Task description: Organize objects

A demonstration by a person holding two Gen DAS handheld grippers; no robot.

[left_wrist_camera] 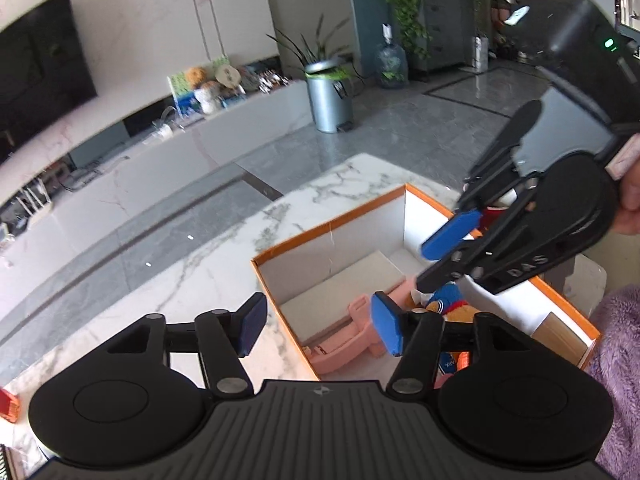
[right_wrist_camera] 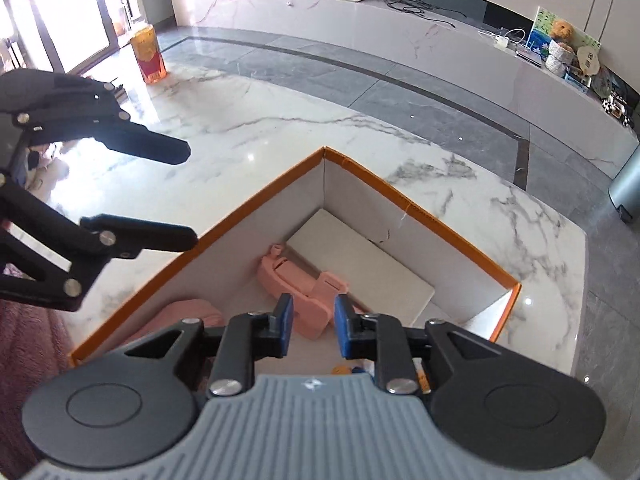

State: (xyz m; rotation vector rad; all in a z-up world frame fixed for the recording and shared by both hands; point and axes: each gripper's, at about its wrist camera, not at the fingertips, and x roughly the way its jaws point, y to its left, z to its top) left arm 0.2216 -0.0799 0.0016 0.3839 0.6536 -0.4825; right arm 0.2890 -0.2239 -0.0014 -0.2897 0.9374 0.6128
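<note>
- Orange-rimmed white cardboard box [right_wrist_camera: 408, 204] sits open on the white marble tabletop [right_wrist_camera: 280, 128], near its corner.
- Inside the box: a pink plastic toy piece [right_wrist_camera: 304, 284] lies flat on the floor, next to a white foam insert [right_wrist_camera: 360, 264].
- A blue-and-orange plush toy [left_wrist_camera: 448, 300] also lies in the box, at the end nearest you, mostly hidden behind the jaws.
- Your right gripper [right_wrist_camera: 310, 330] hangs over the box, pointing down into it; jaws part-way spread, blue pads clear of the pink piece, nothing pinched.
- Your left gripper [left_wrist_camera: 320, 326] hovers at the box's near-left rim; jaws spread wide, one pad over the tabletop, the other over the box interior, nothing between them.
- Purple fleece sleeve [left_wrist_camera: 616, 344] shows at the right edge of the left wrist view.
- Beyond the tabletop: grey tiled floor [left_wrist_camera: 360, 120], a silver pedal bin [left_wrist_camera: 330, 96], and a low white media bench [right_wrist_camera: 400, 20] with clutter on it.
</note>
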